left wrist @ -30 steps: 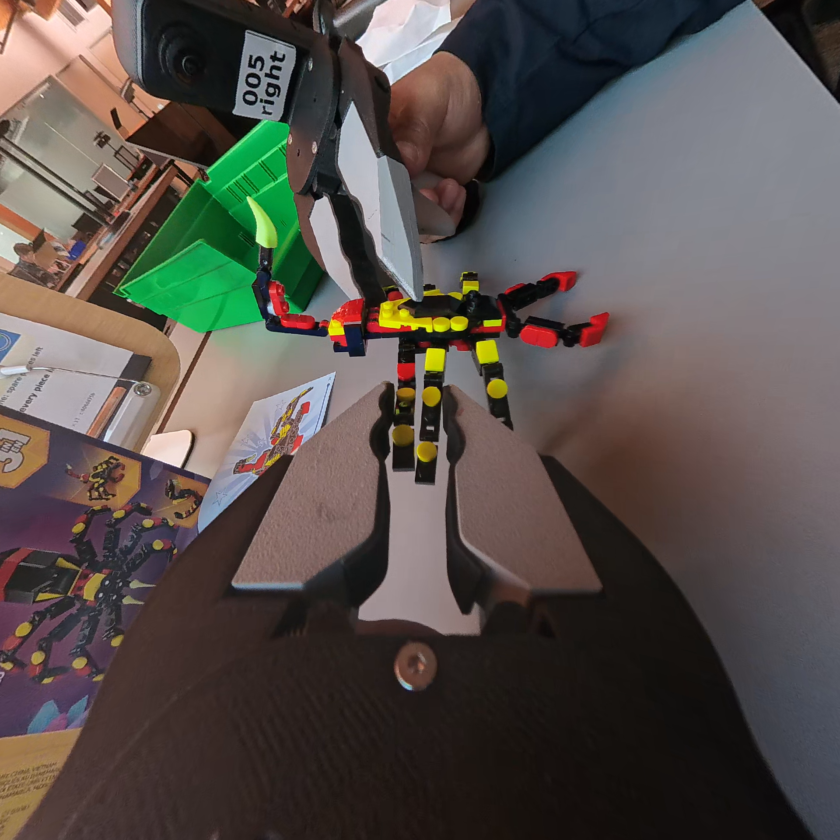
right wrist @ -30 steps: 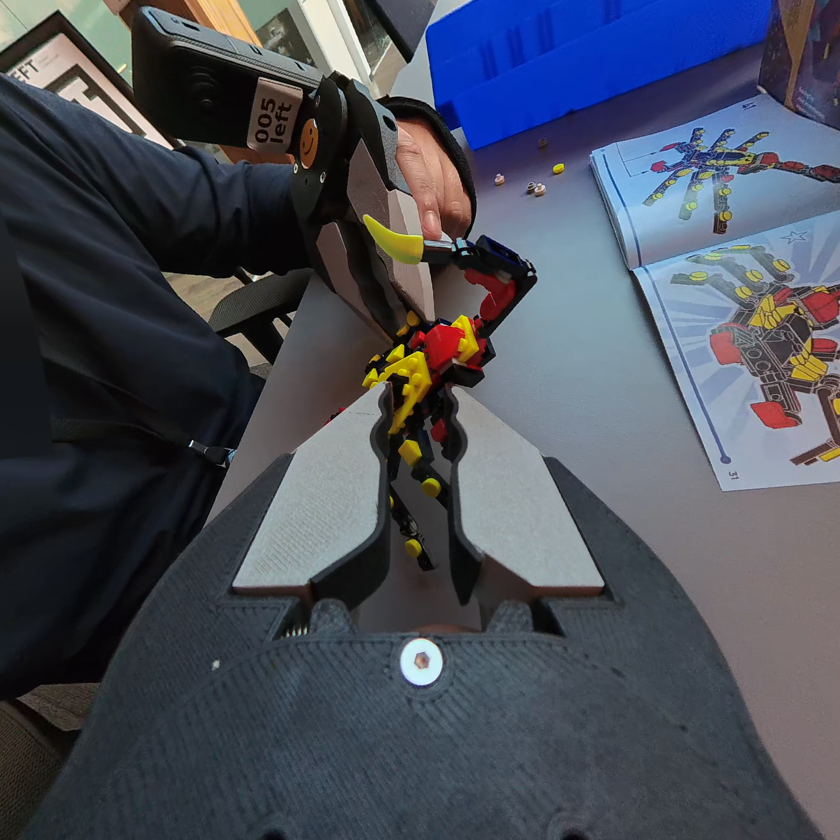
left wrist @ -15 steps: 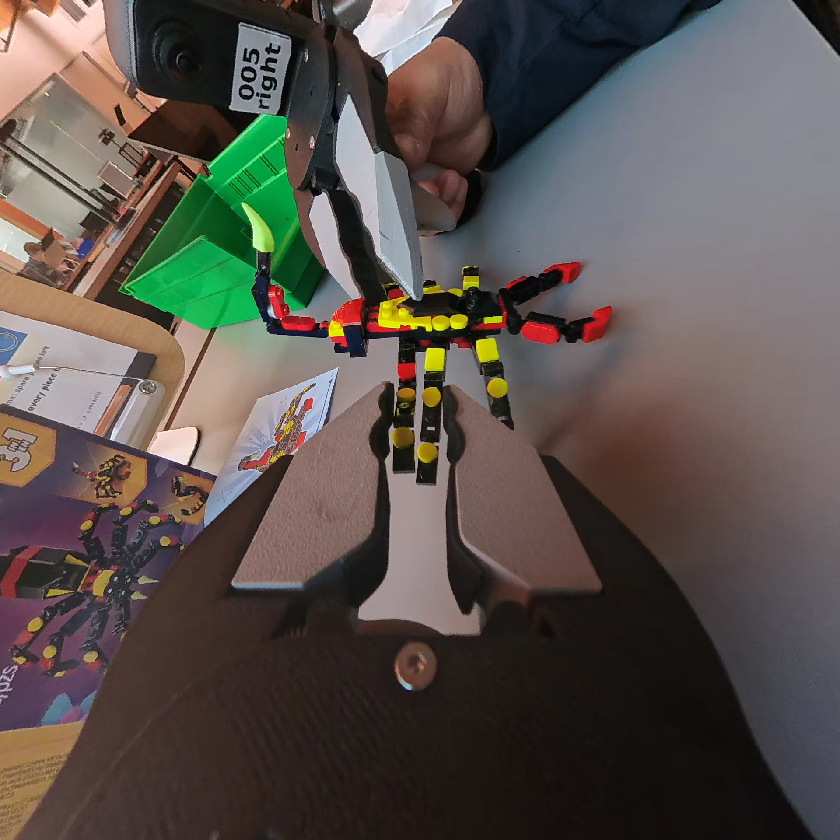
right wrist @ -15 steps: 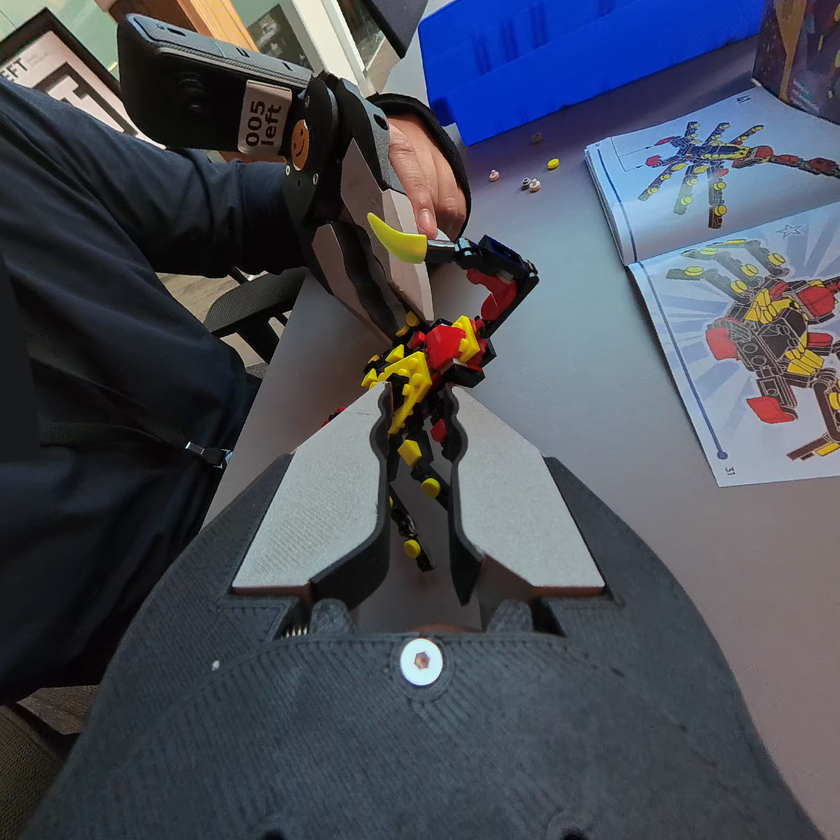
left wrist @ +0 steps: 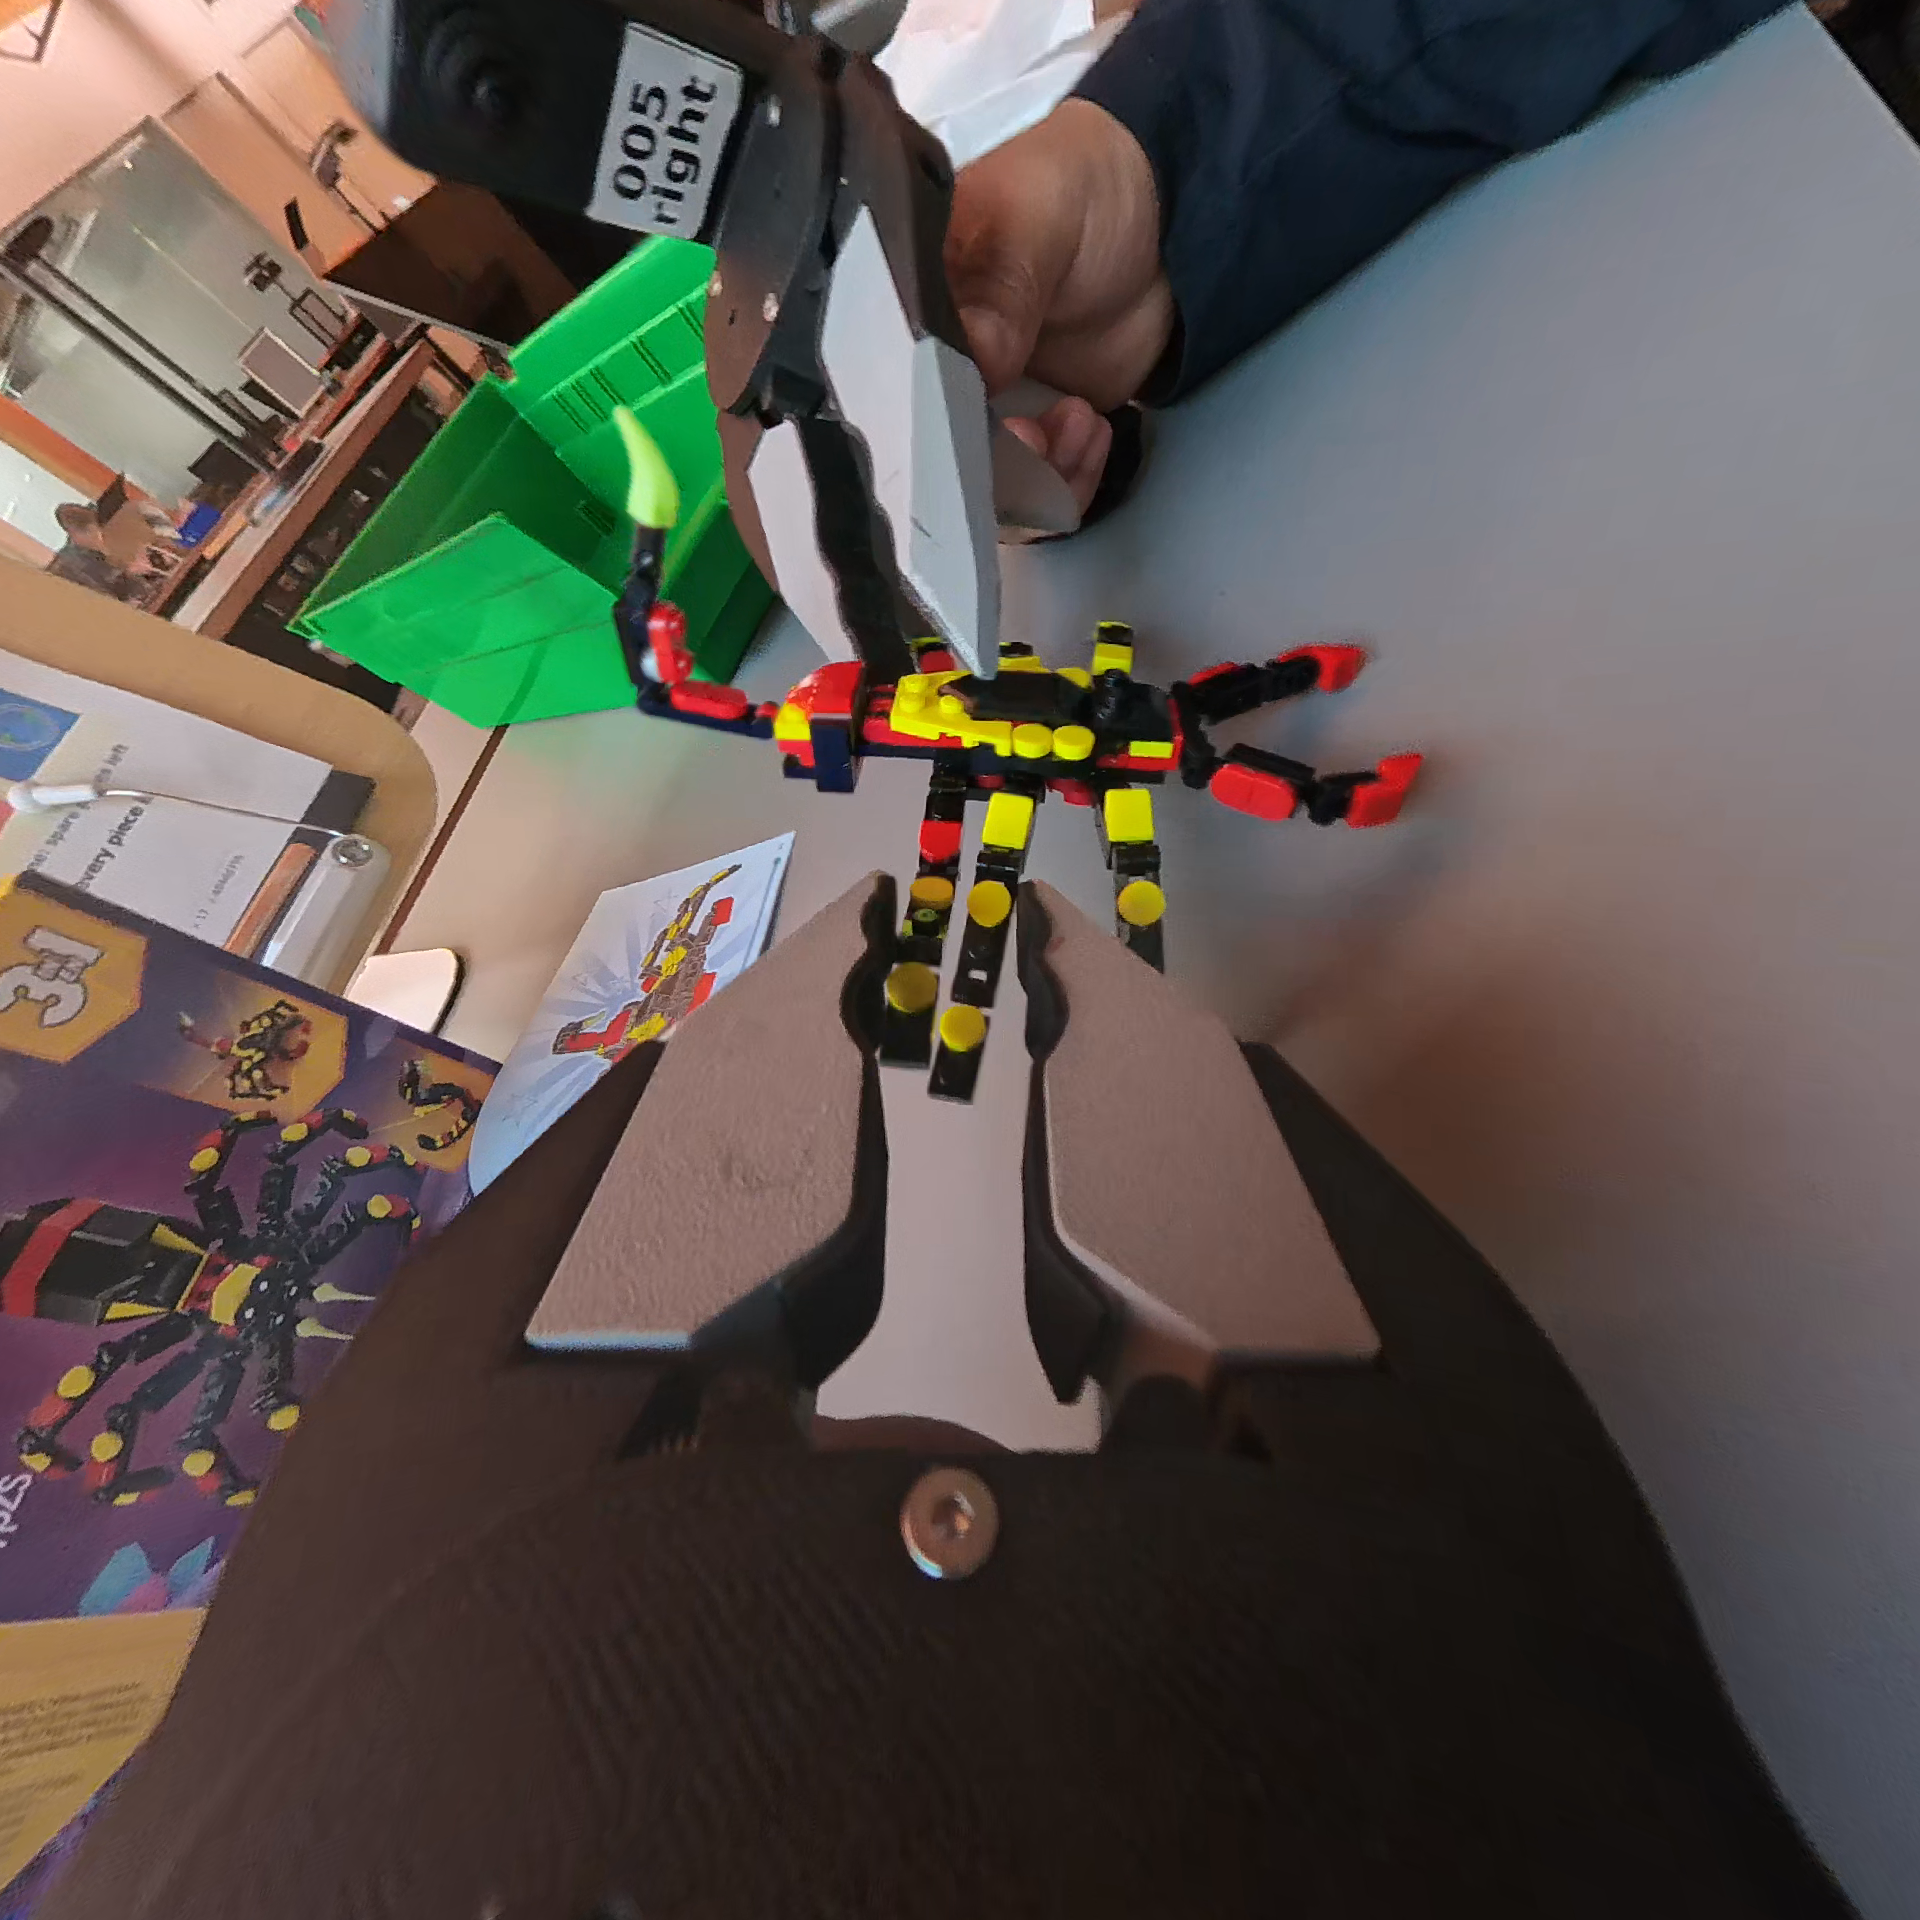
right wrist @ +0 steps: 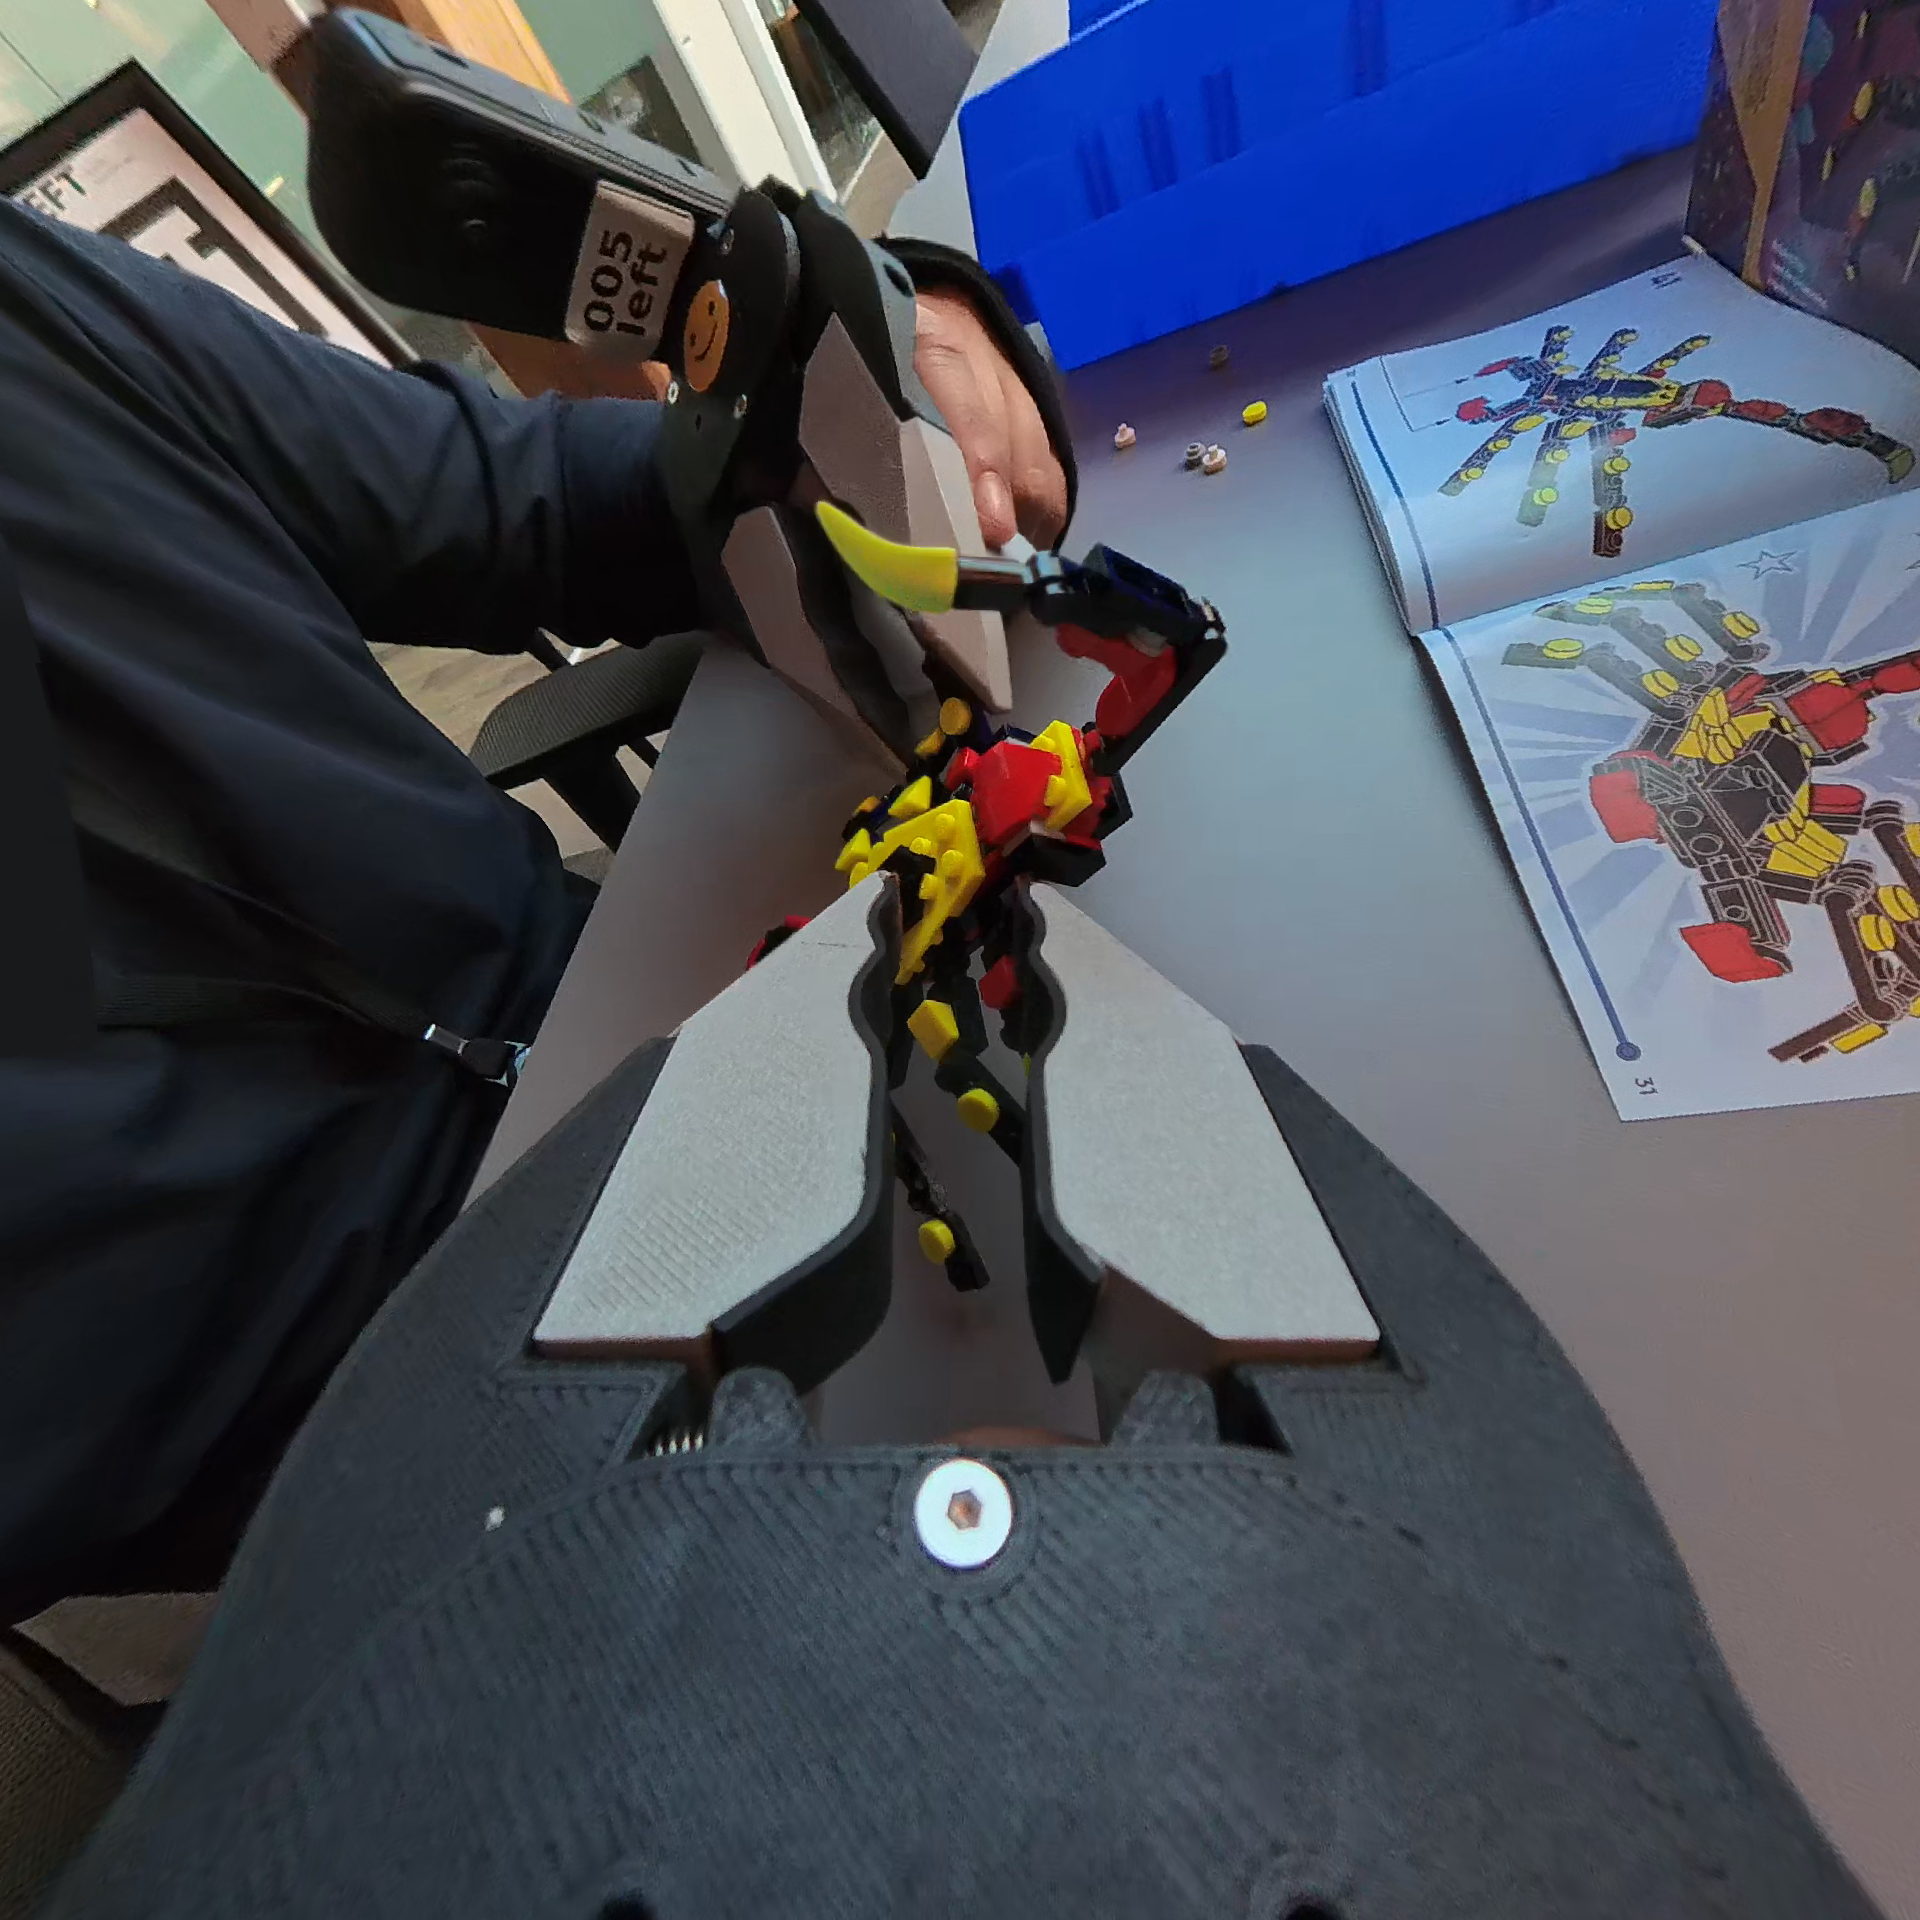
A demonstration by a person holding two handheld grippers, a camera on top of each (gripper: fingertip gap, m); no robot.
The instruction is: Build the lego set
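A red, yellow and black lego scorpion point(left wrist: 987, 717) with a lime tail sting point(left wrist: 649, 473) and red claws point(left wrist: 1382, 784) is held just over the grey table point(left wrist: 1610, 520). My left gripper point(left wrist: 951, 914) is shut on two of its black-and-yellow legs point(left wrist: 966, 966). My right gripper point(right wrist: 956, 899) is shut on the scorpion's body point(right wrist: 987, 810). In the left wrist view it comes down from above onto the back point(left wrist: 930, 655). In the right wrist view the left gripper point(right wrist: 904, 675) stands behind the model, below the sting point(right wrist: 883, 556).
A green bin point(left wrist: 499, 561), the purple set box point(left wrist: 208, 1195) and a clipboard point(left wrist: 208, 790) lie to the left. The open instruction booklet point(right wrist: 1662, 727), a blue bin point(right wrist: 1299, 177) and a few loose small pieces point(right wrist: 1205, 452) are on the table. Dark sleeves point(right wrist: 260, 727) border it. One gripper's finger ends stand about 4 cm off the other's.
Almost nothing. Both grippers keep the same hold on the scorpion; the model and the hands have shifted only slightly in both views.
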